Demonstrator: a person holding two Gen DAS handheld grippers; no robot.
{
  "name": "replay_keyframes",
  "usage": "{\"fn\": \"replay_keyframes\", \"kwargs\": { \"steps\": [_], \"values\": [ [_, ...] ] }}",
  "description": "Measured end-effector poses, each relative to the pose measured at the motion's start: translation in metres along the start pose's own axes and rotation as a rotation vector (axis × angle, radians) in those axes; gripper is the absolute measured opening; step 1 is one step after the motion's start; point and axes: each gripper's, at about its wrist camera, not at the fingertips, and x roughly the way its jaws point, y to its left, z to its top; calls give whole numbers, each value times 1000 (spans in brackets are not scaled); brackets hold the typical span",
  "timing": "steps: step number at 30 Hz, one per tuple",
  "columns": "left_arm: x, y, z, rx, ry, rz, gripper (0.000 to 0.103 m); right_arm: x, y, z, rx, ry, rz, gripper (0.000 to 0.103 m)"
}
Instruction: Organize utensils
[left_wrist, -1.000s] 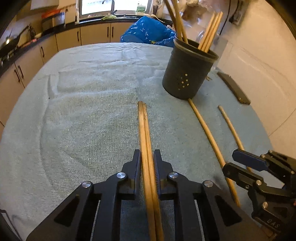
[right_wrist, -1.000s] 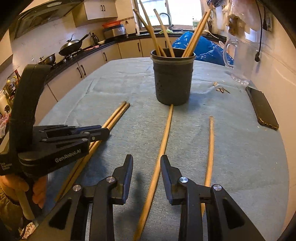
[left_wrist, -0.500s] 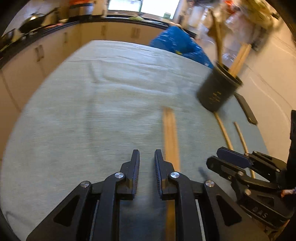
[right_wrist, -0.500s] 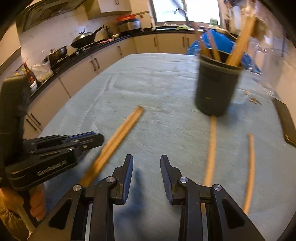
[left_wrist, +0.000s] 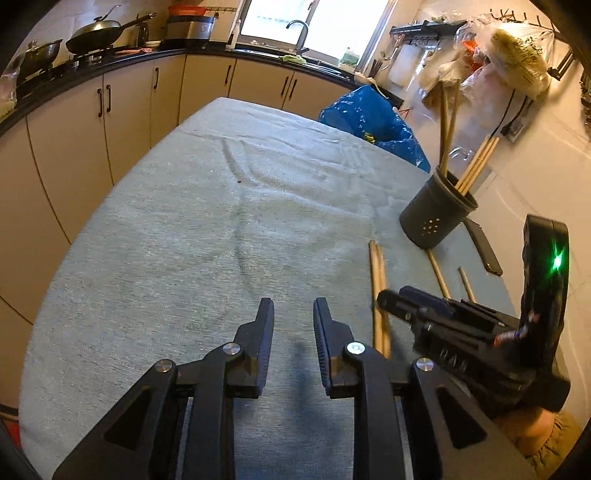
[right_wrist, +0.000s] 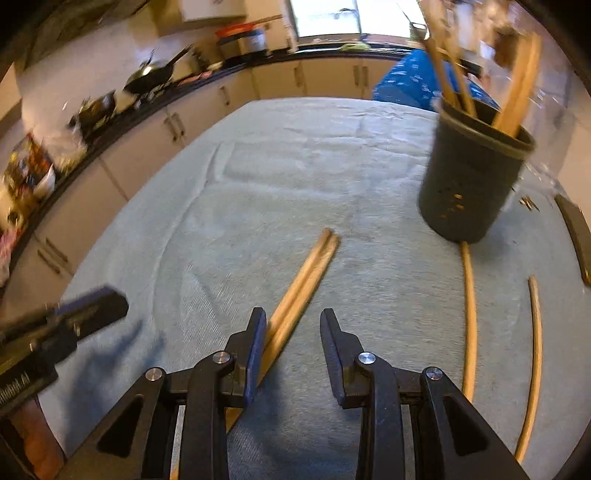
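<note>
Left gripper (left_wrist: 293, 314) hangs over bare teal cloth (left_wrist: 221, 229), jaws parted and opening, nothing between the pads. The pair of chopsticks (left_wrist: 378, 295) lies flat on the cloth off to its right, clear of the jaws, the two sticks side by side and touching, tips pointing up the table. The right gripper (left_wrist: 391, 299) shows in that view with its nose over the pair's middle.

From the right wrist: right gripper (right_wrist: 293, 325) stands with a clear gap between its jaws and grips nothing. The same pair (right_wrist: 303, 280) runs diagonally, far end up and right, near end passing under the left-hand finger (right_wrist: 255, 343), so the sticks sit off-centre against that side rather than in the middle of the gap. Whether the pad touches them, I cannot tell; this view is blurred.

The dark holder (right_wrist: 472, 177) stands upright ahead and right, several chopsticks leaning in it. Two more loose chopsticks lie on the cloth to the right: one (right_wrist: 469, 314) starting at the holder's base, another (right_wrist: 533, 350) further out. A dark phone (right_wrist: 578, 236) lies at the table's right edge.
</note>
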Motion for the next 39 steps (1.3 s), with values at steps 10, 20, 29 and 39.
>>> {"fn": "replay_keyframes", "kwargs": {
  "steps": [10, 20, 29, 39],
  "values": [
    [1, -3, -3, 7, -2, 7, 20, 9, 11, 7, -55, 24, -113, 24],
    [8, -26, 4, 60, 46, -8, 25, 12, -1, 10, -75, 102, -147, 8],
    [81, -84, 30, 228, 198, 59, 38, -27, -53, -23, 5, 109, -124, 8],
    [127, -115, 53, 418, 295, 169, 34, -22, -57, -10, -59, 165, -85, 8]
  ]
}}
